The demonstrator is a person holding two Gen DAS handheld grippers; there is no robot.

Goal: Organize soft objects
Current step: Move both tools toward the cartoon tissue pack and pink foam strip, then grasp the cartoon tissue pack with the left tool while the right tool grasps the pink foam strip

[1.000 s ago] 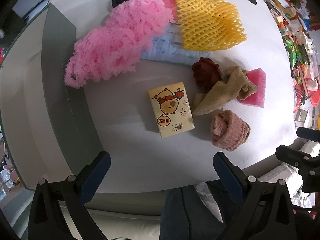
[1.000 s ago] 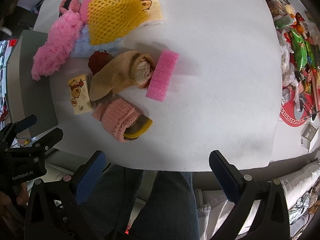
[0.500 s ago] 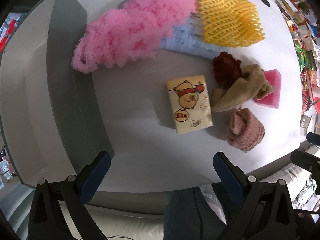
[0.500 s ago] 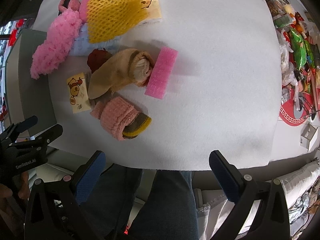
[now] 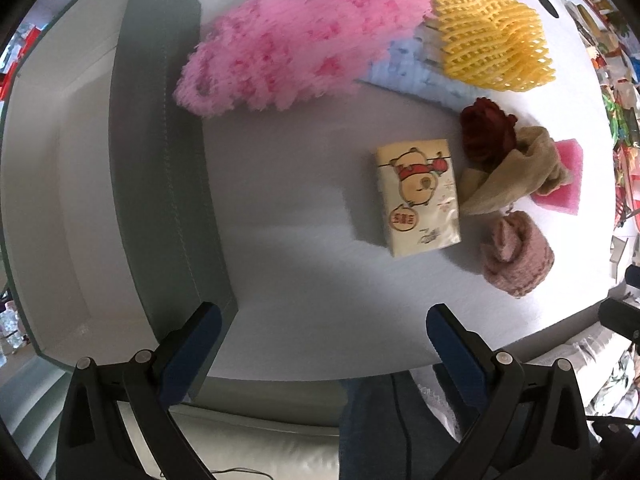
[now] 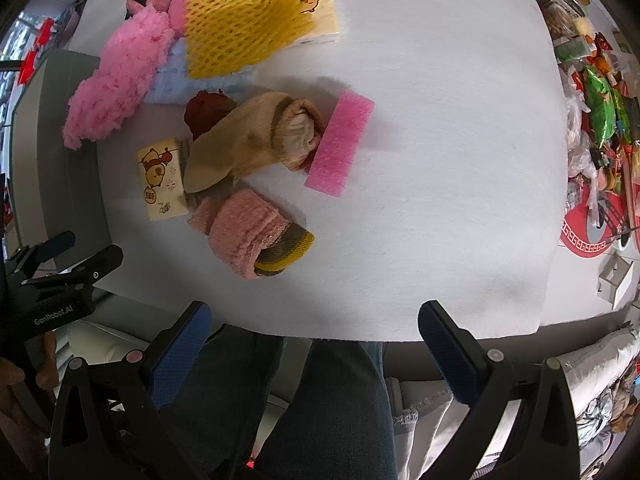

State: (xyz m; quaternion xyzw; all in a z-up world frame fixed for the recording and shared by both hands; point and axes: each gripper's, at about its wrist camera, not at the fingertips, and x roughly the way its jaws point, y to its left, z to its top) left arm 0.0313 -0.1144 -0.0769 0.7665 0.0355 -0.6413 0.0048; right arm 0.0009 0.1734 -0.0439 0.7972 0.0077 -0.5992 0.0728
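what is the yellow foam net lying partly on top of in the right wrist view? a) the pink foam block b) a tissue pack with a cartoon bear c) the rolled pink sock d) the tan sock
B: the yellow foam net covers the left part of a cartoon tissue pack at the far side of the table, well apart from both socks and the foam block.

White table cover [image 6: 440, 160]: tan sock [image 6: 248, 136] touching pink foam block [image 6: 340, 144]; pink rolled sock [image 6: 252, 232] just below. Tissue pack [image 6: 162, 180] at left. Right gripper [image 6: 312, 320] empty, jaws wide.
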